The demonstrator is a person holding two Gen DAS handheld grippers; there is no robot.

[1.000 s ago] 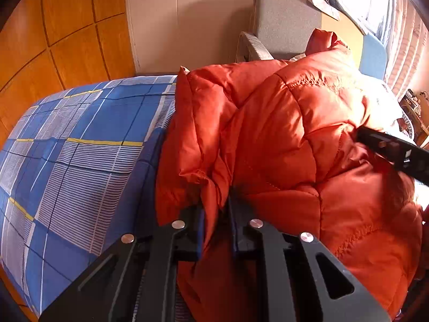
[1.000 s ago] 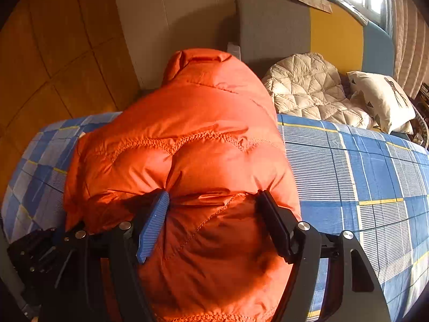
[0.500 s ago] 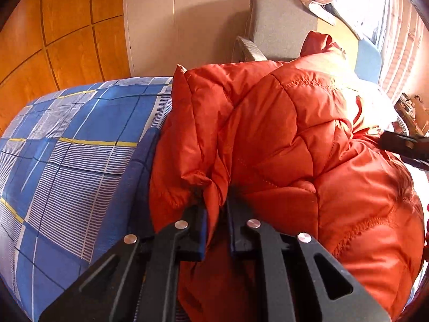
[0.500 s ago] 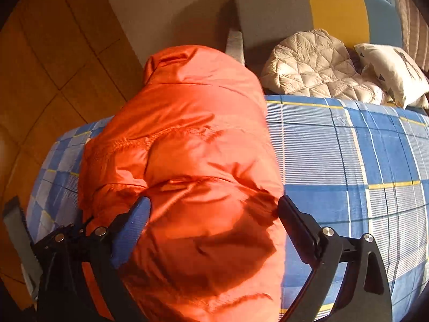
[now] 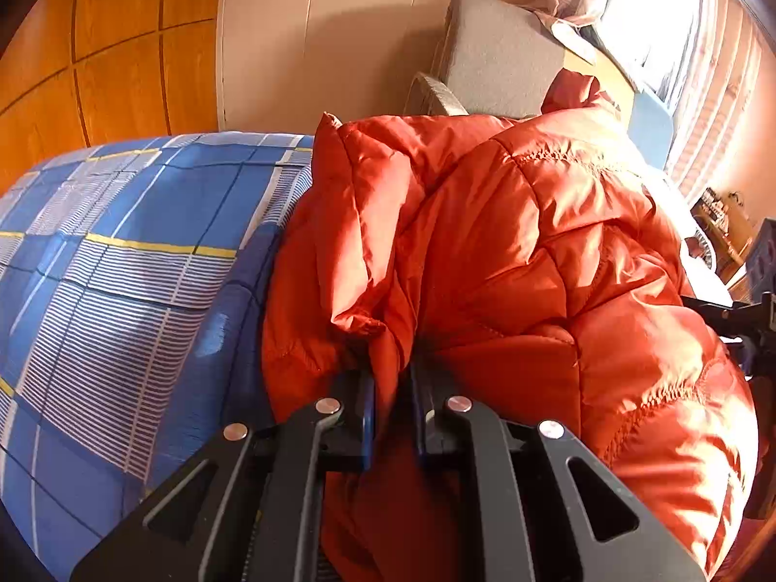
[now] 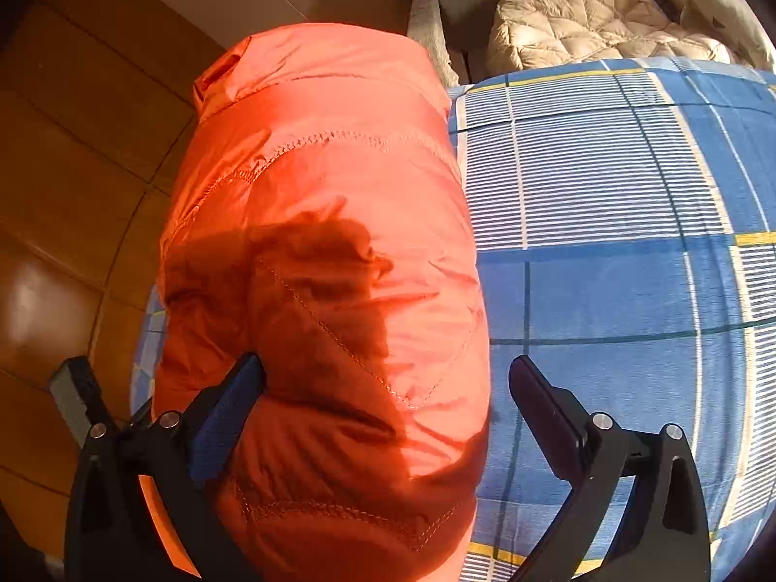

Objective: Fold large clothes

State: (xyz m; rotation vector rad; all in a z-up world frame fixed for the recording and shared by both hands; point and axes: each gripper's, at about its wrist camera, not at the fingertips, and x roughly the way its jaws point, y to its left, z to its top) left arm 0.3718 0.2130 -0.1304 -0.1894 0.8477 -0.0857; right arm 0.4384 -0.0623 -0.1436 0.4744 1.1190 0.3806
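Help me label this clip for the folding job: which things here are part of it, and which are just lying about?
Part of the job:
orange puffer jacket
left gripper, shut on a jacket fold
right gripper, open astride the jacket
blue plaid bed cover, the work surface

Lying about:
beige quilted jacket
pillow
grey armchair

No readable text, label, brand, number or sign appears in either view. The orange jacket shows only quilting seams. The bed sheet carries only a blue, white and yellow check pattern. The small items on the far shelf in the left wrist view are too small and blurred to read.
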